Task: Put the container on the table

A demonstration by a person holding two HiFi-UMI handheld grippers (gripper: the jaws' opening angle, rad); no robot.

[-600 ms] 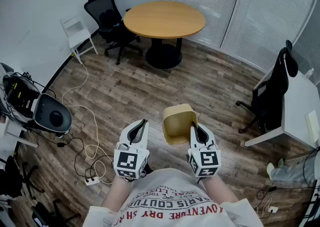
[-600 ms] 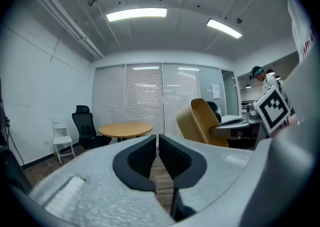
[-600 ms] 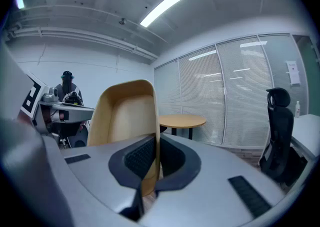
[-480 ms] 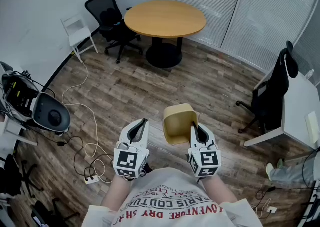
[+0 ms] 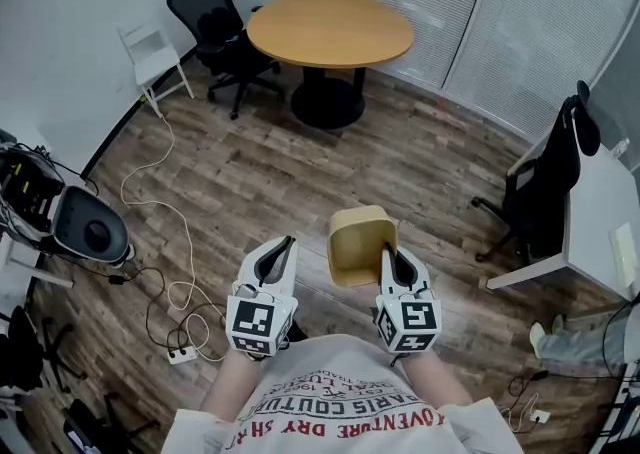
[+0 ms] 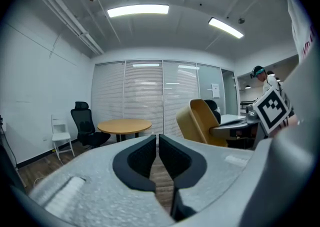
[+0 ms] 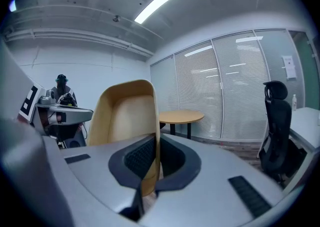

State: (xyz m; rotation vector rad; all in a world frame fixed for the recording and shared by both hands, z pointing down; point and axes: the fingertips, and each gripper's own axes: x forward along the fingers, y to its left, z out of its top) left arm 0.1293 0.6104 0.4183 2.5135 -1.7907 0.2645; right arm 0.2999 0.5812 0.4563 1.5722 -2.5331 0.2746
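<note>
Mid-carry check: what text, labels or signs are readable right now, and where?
"ADVENTURE DRY SH…": red print on the shirt, upside down in the head view, cut off.
"PARIS COUTU…": same shirt, next line.
Smaller shirt lines: unreadable.
Marker cubes: square codes only, no letters.
Notice beside the blinds: too small to read.

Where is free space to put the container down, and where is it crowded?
The round table has a fully bare top, bordered by the office chair on its left. The floor between it and the container is also bare. It is crowded at the left with cables and a machine, and at the right with a second chair and a white desk.
</note>
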